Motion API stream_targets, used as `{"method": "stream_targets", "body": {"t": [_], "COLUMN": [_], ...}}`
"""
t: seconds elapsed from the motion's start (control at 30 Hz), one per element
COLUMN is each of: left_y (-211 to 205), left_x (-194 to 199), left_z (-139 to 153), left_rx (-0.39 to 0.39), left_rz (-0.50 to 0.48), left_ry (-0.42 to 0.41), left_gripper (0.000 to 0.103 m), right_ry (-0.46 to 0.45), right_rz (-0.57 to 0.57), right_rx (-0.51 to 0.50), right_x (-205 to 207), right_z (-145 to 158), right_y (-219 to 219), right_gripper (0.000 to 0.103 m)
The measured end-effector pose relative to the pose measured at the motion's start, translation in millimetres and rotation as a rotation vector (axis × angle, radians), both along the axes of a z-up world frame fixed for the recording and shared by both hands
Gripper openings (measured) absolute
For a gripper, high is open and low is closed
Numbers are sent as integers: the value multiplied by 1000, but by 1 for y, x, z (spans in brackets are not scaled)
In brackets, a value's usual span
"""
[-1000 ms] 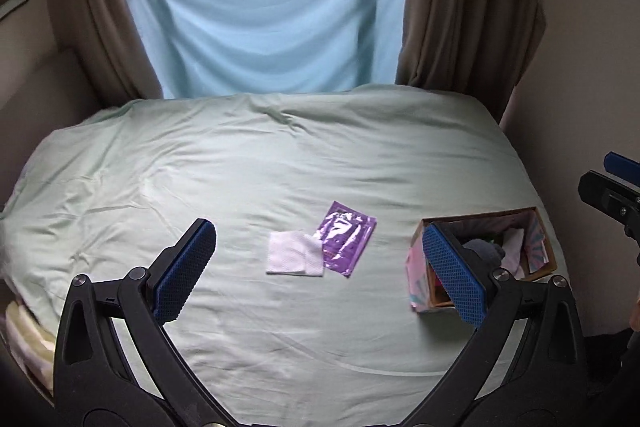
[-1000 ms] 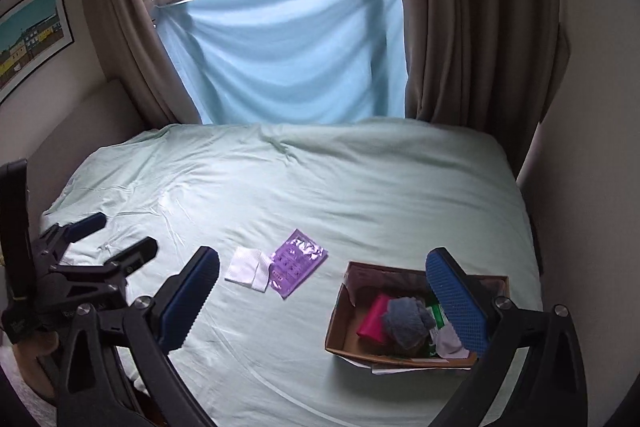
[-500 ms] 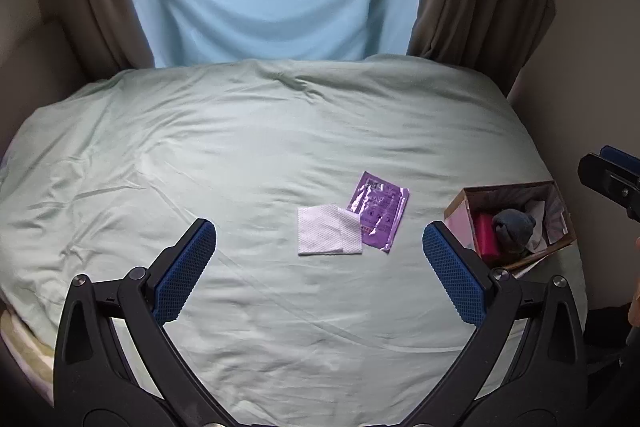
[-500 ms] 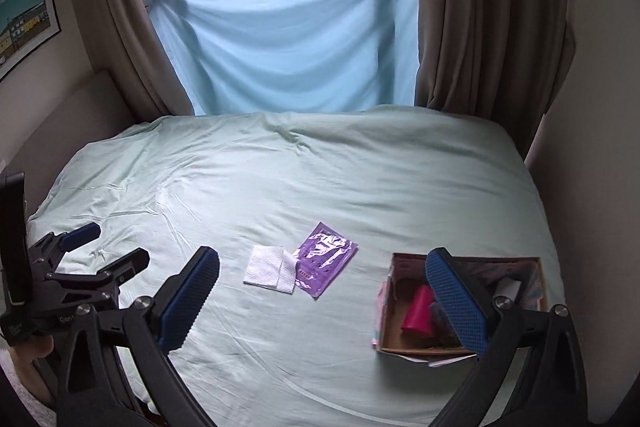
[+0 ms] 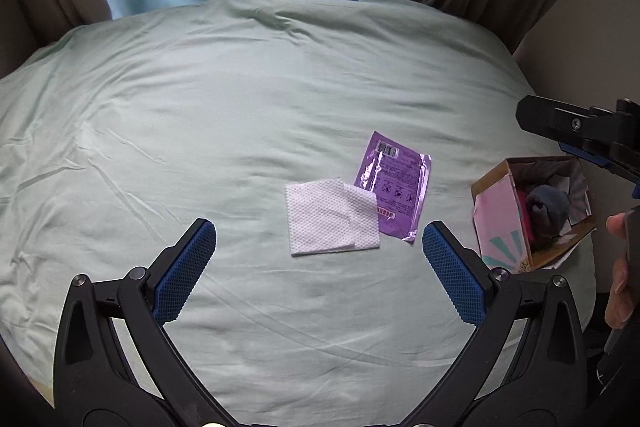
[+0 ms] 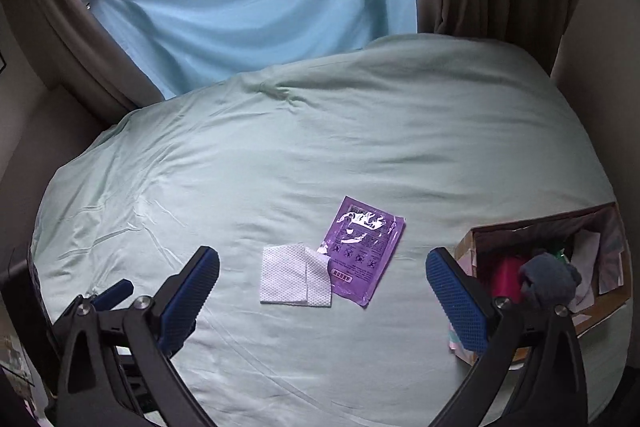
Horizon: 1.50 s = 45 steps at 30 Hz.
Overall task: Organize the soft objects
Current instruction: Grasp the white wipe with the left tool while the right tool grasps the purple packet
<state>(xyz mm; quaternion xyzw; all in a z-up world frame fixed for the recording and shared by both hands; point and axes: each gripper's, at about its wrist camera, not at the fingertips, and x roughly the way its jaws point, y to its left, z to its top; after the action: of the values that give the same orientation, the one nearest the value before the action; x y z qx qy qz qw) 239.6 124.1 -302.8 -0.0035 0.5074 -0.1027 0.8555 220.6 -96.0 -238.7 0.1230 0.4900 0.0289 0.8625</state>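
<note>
White cloth [image 5: 325, 217] lies ahead of left gripper [image 5: 319, 269] and right gripper [image 6: 322, 295], both spread apart and empty. Purple packet [image 5: 396, 187] overlaps its right edge; cardboard box [image 5: 500, 223] stands farther right.

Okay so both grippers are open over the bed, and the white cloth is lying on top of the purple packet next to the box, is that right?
Not quite. The purple packet overlaps an edge of the white cloth, not the reverse; the left wrist view shows it. Both the left gripper and the right gripper do have jaws open over the bed, the box nearby.

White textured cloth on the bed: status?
Left gripper and right gripper open, empty. White textured cloth flat, overlapping purple foil packet. Nothing blocking.
</note>
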Motion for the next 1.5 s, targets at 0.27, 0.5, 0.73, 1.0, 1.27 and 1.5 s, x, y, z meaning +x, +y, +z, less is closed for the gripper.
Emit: {"method": "stream_targets", "body": {"t": [0.27,0.5,0.73,1.0,1.27,1.5], "left_y": [-28,-42,-54,-67,-53,-30], "left_x": [40,59,63,57,56,60], "left_z": [-87,-156,-200,-215,-211,-200], "left_rx": [-8,4,62,163,154,138], "left_rz": [-58,-71,-117,-188,-210,-145], "left_ry": [78,155,193,147,137,146], "left_gripper": [103,101,100,100,76,27], "right_ry": [133,264,356,406,387,350], "right_rz": [-84,-138,-156,-142,-92,-43], "right_rx": [32,52,31,-110,-121,-113], "right_x": [56,94,110,120,120,109], "right_z": [-94,-171,-221,-243,-242,-233], "right_y": [-8,-16,-10,12,22,34], "right_gripper": [103,103,103,103,98,82]}}
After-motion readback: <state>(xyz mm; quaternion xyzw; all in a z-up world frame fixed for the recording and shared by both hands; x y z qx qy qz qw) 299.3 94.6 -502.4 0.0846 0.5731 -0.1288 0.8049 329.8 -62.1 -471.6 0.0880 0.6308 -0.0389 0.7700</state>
